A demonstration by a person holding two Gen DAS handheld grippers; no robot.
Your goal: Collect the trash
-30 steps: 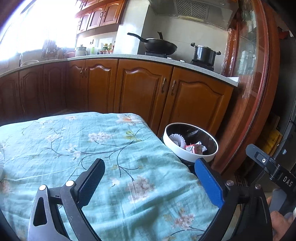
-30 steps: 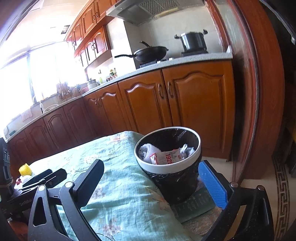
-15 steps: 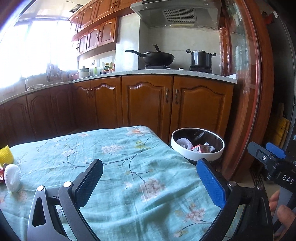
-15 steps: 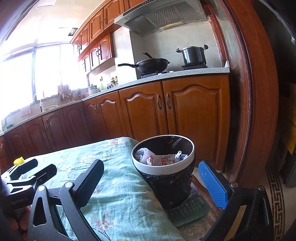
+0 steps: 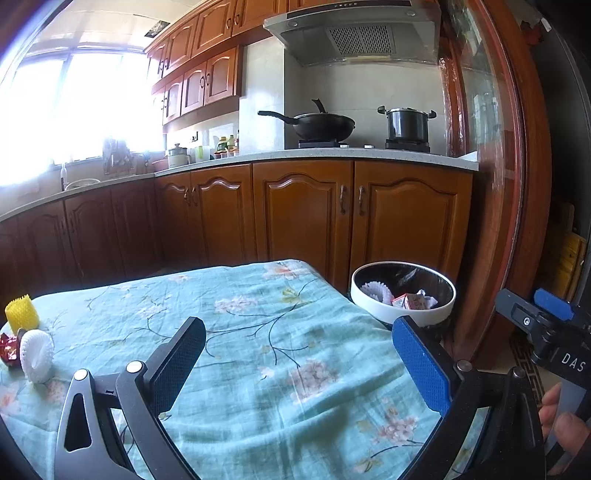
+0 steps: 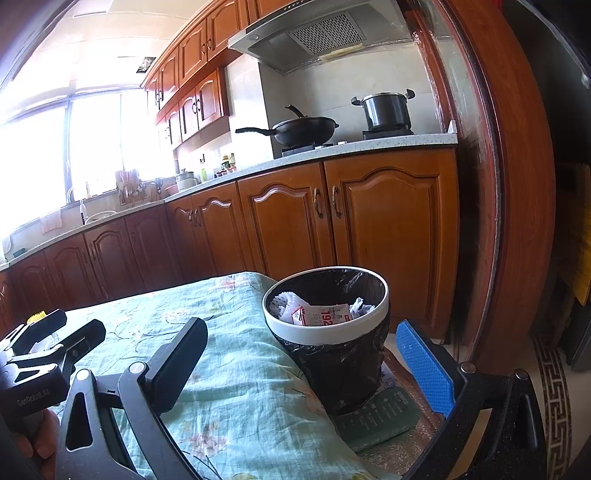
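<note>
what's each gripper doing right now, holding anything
left gripper: open, holding nothing, above the tablecloth.
right gripper: open, holding nothing, facing the trash bin.

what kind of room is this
A home kitchen, most likely: a wok and a pot sit on a stove under a range hood, with wooden cabinets below the counter.
</note>
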